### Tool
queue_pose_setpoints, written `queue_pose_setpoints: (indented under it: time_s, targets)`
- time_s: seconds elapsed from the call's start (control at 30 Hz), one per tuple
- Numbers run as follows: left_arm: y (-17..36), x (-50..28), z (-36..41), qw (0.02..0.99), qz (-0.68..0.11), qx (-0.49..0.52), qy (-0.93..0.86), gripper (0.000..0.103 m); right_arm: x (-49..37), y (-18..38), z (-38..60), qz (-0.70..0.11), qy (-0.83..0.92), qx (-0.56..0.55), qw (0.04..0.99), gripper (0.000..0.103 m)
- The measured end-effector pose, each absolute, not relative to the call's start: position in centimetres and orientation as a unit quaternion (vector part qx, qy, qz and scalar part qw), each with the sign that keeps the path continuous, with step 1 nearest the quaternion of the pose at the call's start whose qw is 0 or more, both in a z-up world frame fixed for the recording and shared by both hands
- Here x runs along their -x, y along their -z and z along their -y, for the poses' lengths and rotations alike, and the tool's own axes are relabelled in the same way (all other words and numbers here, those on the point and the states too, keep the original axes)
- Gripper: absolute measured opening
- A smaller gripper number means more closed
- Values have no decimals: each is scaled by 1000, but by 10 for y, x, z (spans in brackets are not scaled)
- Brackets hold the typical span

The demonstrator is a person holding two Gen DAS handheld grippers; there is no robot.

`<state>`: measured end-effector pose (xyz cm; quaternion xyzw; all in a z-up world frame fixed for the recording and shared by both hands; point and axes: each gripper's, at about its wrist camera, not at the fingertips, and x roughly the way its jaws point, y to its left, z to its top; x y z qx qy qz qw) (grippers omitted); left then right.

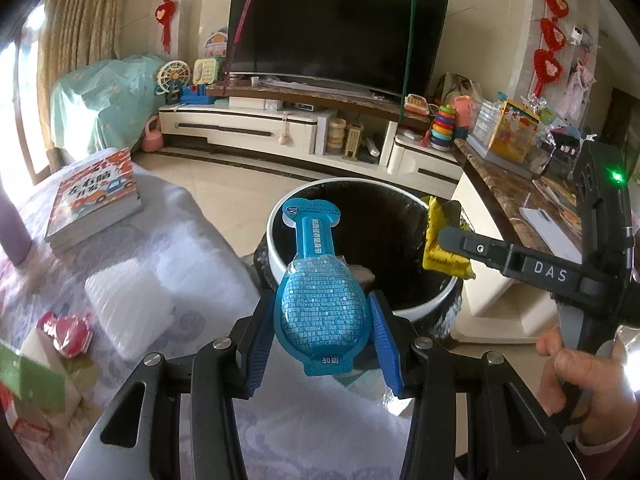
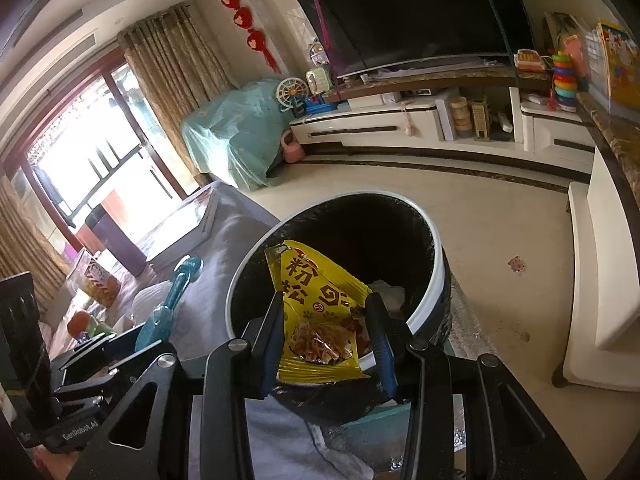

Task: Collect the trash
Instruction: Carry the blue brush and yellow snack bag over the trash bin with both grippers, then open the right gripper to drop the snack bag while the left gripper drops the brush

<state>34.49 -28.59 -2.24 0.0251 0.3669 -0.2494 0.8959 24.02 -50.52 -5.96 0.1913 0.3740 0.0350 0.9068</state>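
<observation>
My left gripper (image 1: pixel 322 304) is shut on a blue plastic blister pack (image 1: pixel 316 280) and holds it at the near rim of the round trash bin (image 1: pixel 276 256), which has a white rim and a black liner. My right gripper (image 2: pixel 326 320) is shut on a yellow snack bag (image 2: pixel 320 308) and holds it over the bin's (image 2: pixel 434 276) near edge. In the left wrist view the right gripper (image 1: pixel 442 240) comes in from the right with the yellow bag (image 1: pixel 436 236) at the bin's right rim. White paper (image 2: pixel 386 290) lies inside the bin.
A cloth-covered table (image 1: pixel 180 248) on the left holds a stack of books (image 1: pixel 96 196), a white foam pad (image 1: pixel 132 304) and a red-and-white wrapper (image 1: pixel 68 330). A marble counter (image 1: pixel 504 192) stands to the right. A TV cabinet (image 1: pixel 280 128) stands behind.
</observation>
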Motion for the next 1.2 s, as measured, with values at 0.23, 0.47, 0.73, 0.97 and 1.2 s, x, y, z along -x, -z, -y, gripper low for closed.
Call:
queue_pose_setpoints:
  time_s: [0.23, 0.47, 0.73, 0.97, 1.2]
  targets:
    - [24, -361, 301, 895, -367, -34, 251, 44, -250, 61, 512, -377, -32, -191, 906, 40]
    - [30, -379, 314, 890, -375, -39, 256, 44, -259, 62, 516, -380, -30, -193, 904, 40]
    - [37, -398, 324, 887, -383, -31, 257, 45, -274, 65, 520, -392, -29, -189, 900, 42]
    - [41, -404, 329, 884, -390, -26, 256, 45, -279, 69, 522, -399, -25, -188, 897, 43]
    - [41, -405, 334, 882, -395, -24, 255, 52, -282, 68, 523, -400, -21, -187, 897, 52]
